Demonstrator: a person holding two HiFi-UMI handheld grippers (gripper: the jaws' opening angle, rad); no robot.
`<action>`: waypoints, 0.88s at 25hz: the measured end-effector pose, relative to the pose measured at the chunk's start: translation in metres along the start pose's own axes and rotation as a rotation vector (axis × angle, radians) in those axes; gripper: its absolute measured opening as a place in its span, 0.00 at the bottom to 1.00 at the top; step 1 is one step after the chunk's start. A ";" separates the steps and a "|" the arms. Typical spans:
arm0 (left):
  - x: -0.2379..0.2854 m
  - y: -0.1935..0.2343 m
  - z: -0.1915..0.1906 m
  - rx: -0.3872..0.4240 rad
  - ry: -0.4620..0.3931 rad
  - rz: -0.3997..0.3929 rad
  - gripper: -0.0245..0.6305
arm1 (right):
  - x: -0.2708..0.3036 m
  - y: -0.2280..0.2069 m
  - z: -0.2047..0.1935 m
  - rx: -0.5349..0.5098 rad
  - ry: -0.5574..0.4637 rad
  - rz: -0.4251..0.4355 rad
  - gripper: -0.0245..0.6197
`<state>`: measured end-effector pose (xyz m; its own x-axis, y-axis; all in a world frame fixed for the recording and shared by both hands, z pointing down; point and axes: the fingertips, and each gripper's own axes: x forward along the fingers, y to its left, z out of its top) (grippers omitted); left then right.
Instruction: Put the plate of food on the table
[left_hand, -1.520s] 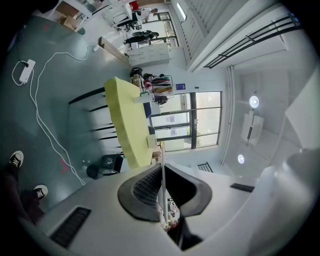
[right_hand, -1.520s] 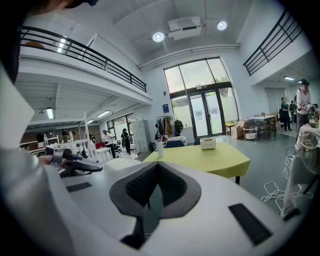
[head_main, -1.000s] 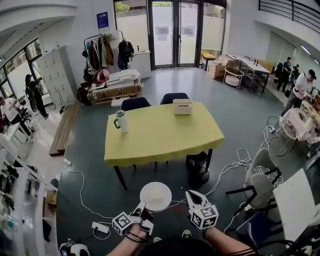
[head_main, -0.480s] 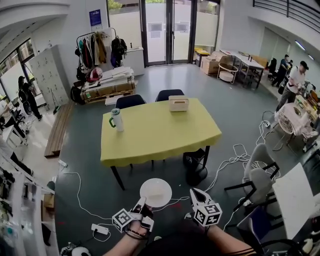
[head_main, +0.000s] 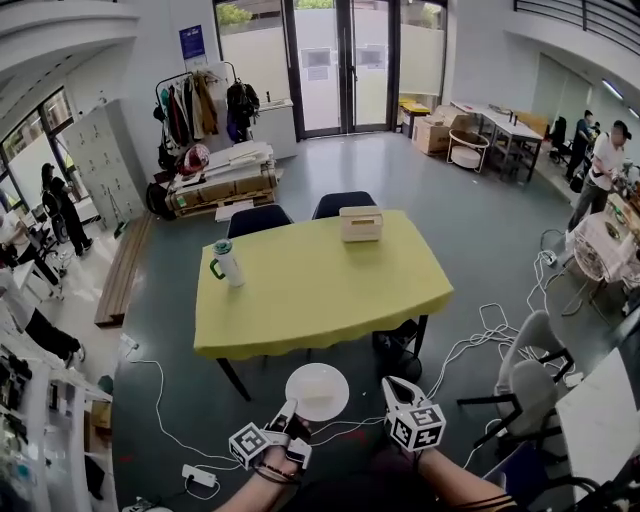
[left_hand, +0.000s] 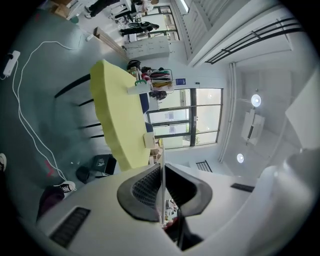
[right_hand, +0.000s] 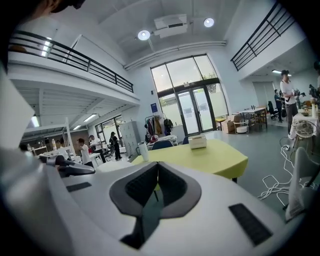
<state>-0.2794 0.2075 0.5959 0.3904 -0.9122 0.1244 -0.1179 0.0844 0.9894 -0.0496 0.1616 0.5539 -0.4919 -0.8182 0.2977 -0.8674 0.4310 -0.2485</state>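
Note:
A round white plate (head_main: 317, 391) hangs over the grey floor, a little short of the yellow table (head_main: 320, 280). Its near rim is pinched in my left gripper (head_main: 286, 414), which is shut on it. In the left gripper view the plate (left_hand: 161, 185) shows edge-on as a thin white line between the closed pads, with the table (left_hand: 112, 110) beyond. I can make out no food on the plate. My right gripper (head_main: 392, 388) is to the right of the plate, apart from it; in the right gripper view my right gripper (right_hand: 157, 172) is shut on nothing.
On the table stand a white bottle with a green lid (head_main: 226, 263) at the left and a pale box (head_main: 361, 223) at the far edge. Two dark chairs (head_main: 260, 218) are tucked in behind. Cables (head_main: 170, 410) lie on the floor, and grey chairs (head_main: 528, 345) stand at the right.
The table has come nearer and sits lower in the head view. The plate stays in the left gripper's grip, and both grippers keep their places relative to each other.

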 end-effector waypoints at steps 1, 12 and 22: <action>0.018 0.000 -0.001 -0.007 -0.009 -0.007 0.08 | 0.012 -0.015 0.005 0.009 0.006 0.010 0.06; 0.249 -0.070 -0.029 -0.095 -0.100 -0.167 0.09 | 0.133 -0.183 0.094 -0.006 0.086 0.168 0.06; 0.369 -0.053 -0.024 -0.107 -0.134 -0.108 0.09 | 0.211 -0.259 0.123 0.000 0.122 0.210 0.06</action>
<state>-0.1074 -0.1236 0.5907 0.2697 -0.9629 0.0127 0.0187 0.0184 0.9997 0.0808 -0.1694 0.5677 -0.6671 -0.6585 0.3482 -0.7449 0.5871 -0.3168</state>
